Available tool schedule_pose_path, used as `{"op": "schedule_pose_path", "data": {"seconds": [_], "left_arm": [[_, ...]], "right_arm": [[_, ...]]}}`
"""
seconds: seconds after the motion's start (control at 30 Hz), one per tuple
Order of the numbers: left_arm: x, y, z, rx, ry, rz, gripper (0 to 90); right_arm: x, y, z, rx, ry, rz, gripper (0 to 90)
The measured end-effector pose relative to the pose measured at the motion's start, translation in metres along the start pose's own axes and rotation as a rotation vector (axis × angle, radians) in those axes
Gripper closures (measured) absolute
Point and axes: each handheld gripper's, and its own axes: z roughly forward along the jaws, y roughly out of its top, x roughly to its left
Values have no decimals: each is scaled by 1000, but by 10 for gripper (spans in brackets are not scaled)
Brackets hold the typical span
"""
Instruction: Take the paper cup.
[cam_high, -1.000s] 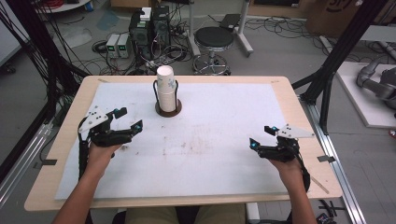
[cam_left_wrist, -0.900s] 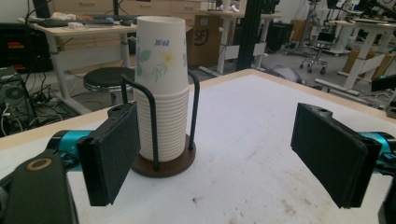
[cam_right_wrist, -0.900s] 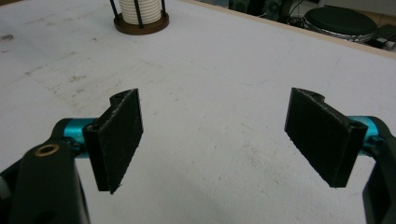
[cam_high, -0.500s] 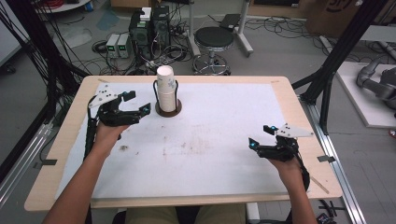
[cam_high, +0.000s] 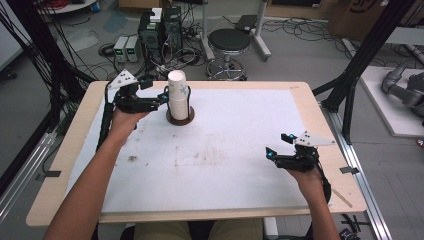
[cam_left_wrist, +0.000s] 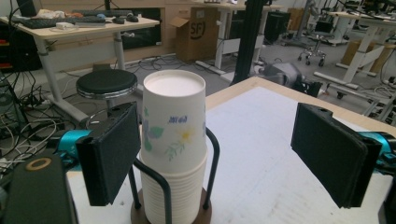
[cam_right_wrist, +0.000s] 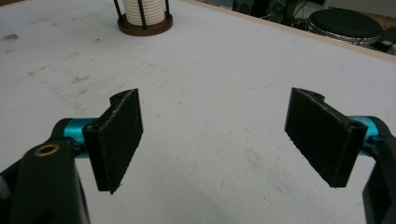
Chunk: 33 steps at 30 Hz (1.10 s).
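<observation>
Reaching toward the stack of white floral-printed paper cups (cam_high: 179, 95) in its dark wire holder at the white tabletop's (cam_high: 240, 165) far left, the left tool (cam_high: 156, 95) was spread beside the top cup, seemingly needing to centre and pinch it, while the right tool (cam_high: 276, 148) hovered spread well apart.

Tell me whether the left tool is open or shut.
Open: the left tool has both jaws spread wide, one beside the cup stack, nothing clamped.

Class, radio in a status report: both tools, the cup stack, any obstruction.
Left tool open beside the cup stack, not gripping. Right tool open, low over the table, nothing held. Holder rods flank the stack.
</observation>
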Motion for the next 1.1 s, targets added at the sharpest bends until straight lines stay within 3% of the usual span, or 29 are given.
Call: {"op": "schedule_pose_path", "data": {"seconds": [0.17, 0.23, 0.4, 0.47, 0.6, 0.67, 0.8, 1.1], "left_arm": [[4, 6, 14, 12, 2, -5, 159], [7, 9, 19, -7, 4, -12, 159], [16, 11, 31, 17, 27, -42, 159], [16, 17, 35, 2, 27, -27, 159], [17, 24, 47, 33, 39, -14, 159], [18, 27, 51, 20, 41, -11, 159], [19, 25, 65, 62, 71, -13, 159], [18, 22, 85, 106, 99, -1, 159]], "right_arm": [[0, 1, 1, -3, 4, 0, 195], [1, 1, 1, -2, 6, 2, 195], [2, 1, 2, 1, 11, 0, 195], [2, 1, 2, -2, 11, -3, 195], [1, 0, 2, 0, 12, -1, 195], [1, 0, 1, -2, 13, -1, 195], [0, -1, 1, -2, 17, -1, 195], [1, -2, -1, 1, 18, 3, 195]]}}
